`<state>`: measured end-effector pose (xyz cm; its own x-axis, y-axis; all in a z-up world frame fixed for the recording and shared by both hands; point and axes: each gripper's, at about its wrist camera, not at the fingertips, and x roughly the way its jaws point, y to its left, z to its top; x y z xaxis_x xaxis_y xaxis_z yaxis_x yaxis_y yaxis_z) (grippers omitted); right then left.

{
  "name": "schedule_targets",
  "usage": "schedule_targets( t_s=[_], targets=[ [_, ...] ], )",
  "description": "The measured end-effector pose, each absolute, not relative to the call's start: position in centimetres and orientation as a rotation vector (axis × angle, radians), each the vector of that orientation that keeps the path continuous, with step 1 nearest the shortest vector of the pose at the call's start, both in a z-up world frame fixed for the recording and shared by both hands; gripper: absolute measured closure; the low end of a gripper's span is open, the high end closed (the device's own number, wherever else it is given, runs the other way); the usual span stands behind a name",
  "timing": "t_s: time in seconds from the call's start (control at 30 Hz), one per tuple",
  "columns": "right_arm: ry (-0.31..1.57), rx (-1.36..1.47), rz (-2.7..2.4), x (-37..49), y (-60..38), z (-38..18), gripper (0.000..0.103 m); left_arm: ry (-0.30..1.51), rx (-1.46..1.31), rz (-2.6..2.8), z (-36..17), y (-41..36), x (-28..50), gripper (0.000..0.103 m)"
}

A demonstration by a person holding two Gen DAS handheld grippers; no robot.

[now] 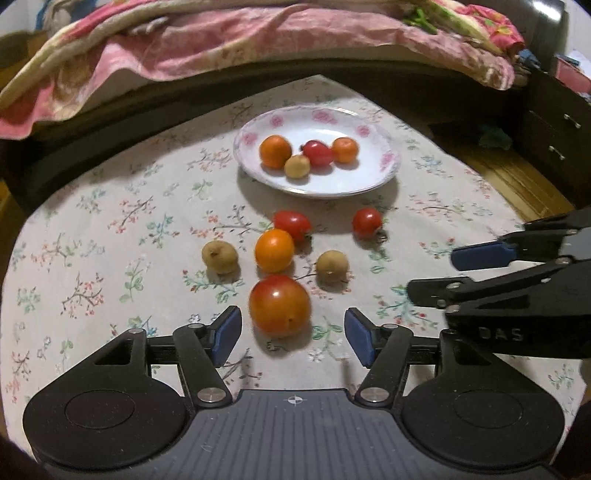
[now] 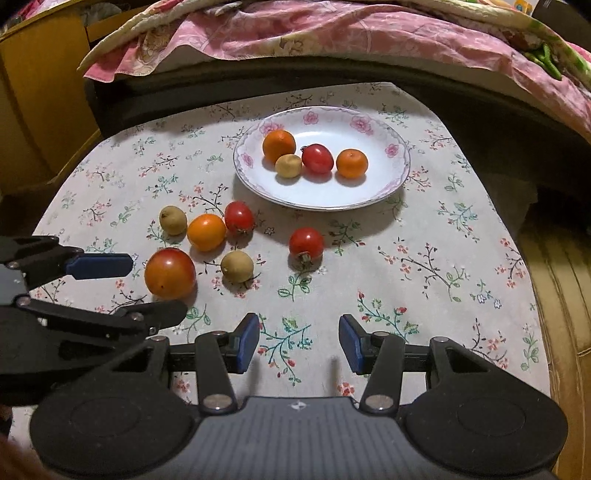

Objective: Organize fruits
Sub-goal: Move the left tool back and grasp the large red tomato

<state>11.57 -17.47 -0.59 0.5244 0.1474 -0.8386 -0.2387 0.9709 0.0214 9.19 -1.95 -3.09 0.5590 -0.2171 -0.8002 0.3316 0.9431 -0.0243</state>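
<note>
My left claw [image 1: 292,334] gapes, empty, just short of the big tomato [image 1: 279,305] near the tabletop's [image 1: 110,258] front edge; right claw [image 2: 298,341] idles spread, empty. Next: straddle, clench, carry to the plate [image 1: 369,177].

A bench [image 2: 461,258] draped in a pale cloth printed with small flowering sprigs fills the middle of both views. Behind it, across the top of the frame, a dark-framed bed [image 1: 221,96] carries rumpled pink floral bedding [image 2: 332,33]. Wooden floor [image 1: 517,181] shows at right, beside a dark cabinet [image 1: 554,125] with metal handles. A yellow wooden cabinet [image 2: 40,92] stands at upper left. Light is dim, indoor.
</note>
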Motion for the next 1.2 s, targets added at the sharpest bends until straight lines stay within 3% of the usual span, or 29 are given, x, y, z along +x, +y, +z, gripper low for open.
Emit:
schedule_targets(
  t_s=[0.37,0.53,1.2],
  targets=[
    [0.989,-0.066,0.238,12.7,-18.1,-0.2,0.053,0.932,0.136,-0.319,-4.5,-2.8,10.9,0.037],
    [0.982,-0.041,0.221,13.3,-19.0,0.1,0.053,0.936,0.135,-0.3,-4.9,-2.5,11.4,0.051],
    [0.955,0.098,0.117,15.4,-22.9,0.0,0.053,0.954,0.122,-0.343,-4.3,-2.1,10.3,0.052]
  ],
)
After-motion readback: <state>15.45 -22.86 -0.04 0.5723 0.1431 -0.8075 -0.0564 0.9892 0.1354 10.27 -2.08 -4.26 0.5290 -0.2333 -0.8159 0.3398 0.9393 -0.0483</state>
